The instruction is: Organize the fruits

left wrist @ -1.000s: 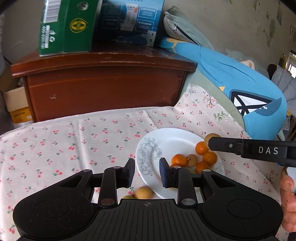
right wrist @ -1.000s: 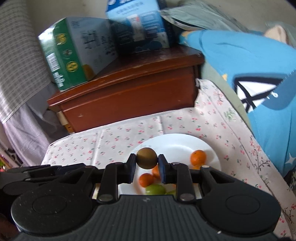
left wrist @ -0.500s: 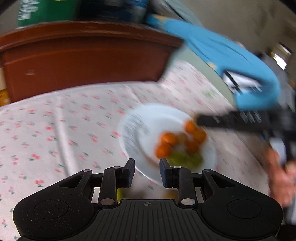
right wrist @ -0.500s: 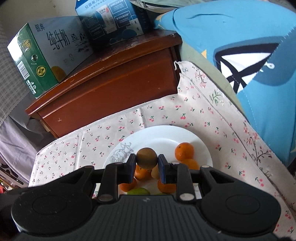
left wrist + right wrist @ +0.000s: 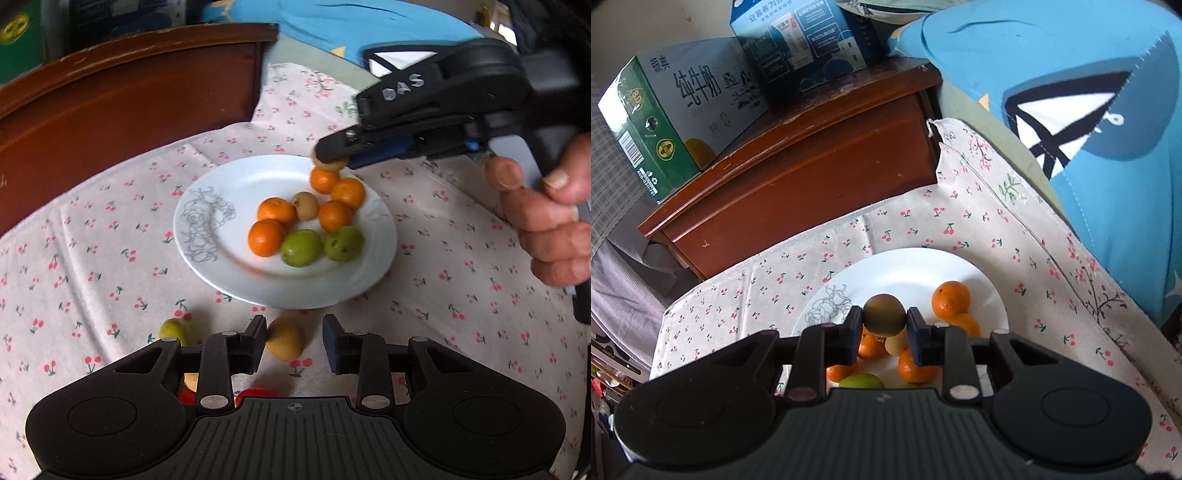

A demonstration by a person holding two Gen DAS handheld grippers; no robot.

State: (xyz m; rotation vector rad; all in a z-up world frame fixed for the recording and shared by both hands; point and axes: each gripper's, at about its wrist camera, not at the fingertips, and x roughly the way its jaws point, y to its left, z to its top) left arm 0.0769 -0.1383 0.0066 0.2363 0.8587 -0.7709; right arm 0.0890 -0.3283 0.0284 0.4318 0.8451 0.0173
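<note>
Nearby, oranges (image 5: 950,298) crowd the plate (image 5: 908,266) beneath the gripped kiwi (image 5: 884,315).

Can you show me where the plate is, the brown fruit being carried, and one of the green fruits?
Plate (image 5: 236,273), left wrist view, bare front rim.
Brown fruit (image 5: 884,315), right wrist view, its middle.
Green fruit (image 5: 301,247), left wrist view, its middle.

a dark red-brown wooden cabinet (image 5: 812,177) stands behind the cherry-print cloth (image 5: 979,229). two cartons sit on top: green (image 5: 676,122) and blue (image 5: 805,40). a blue cushion (image 5: 1071,92) lies right.
</note>
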